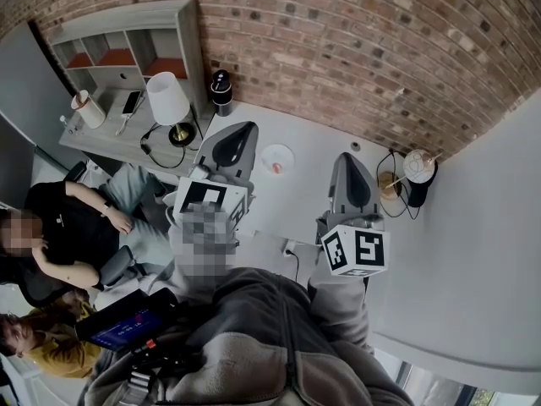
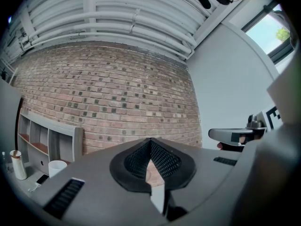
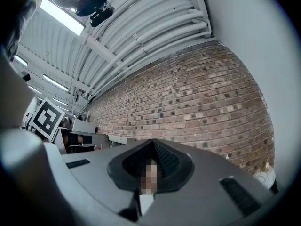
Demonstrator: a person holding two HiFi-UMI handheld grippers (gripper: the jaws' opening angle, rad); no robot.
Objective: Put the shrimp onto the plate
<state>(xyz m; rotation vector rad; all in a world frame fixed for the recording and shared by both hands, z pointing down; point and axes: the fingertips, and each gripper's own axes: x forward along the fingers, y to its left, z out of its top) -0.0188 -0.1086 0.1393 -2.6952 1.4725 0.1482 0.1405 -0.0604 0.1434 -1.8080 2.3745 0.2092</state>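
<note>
A small white plate [image 1: 277, 157] lies on the white table [image 1: 456, 252] between my two grippers, near the brick wall. A small pinkish-orange piece, apparently the shrimp [image 1: 276, 167], rests on it. My left gripper [image 1: 247, 128] hovers just left of the plate, and my right gripper [image 1: 350, 157] just right of it. Both are held off the table and point at the wall. In the left gripper view the jaws [image 2: 150, 141] meet at the tips with nothing in them. The right gripper's jaws [image 3: 151, 143] are closed the same way and empty. Neither gripper view shows the plate.
A white desk lamp [image 1: 169, 100], a black cylinder [image 1: 221, 91] and a grey shelf unit [image 1: 127, 45] stand at the back left. A round lamp with cables [image 1: 418, 169] sits at the right. A white plug and cord [image 1: 292, 249] lie near me. Seated people [image 1: 68, 227] are at left.
</note>
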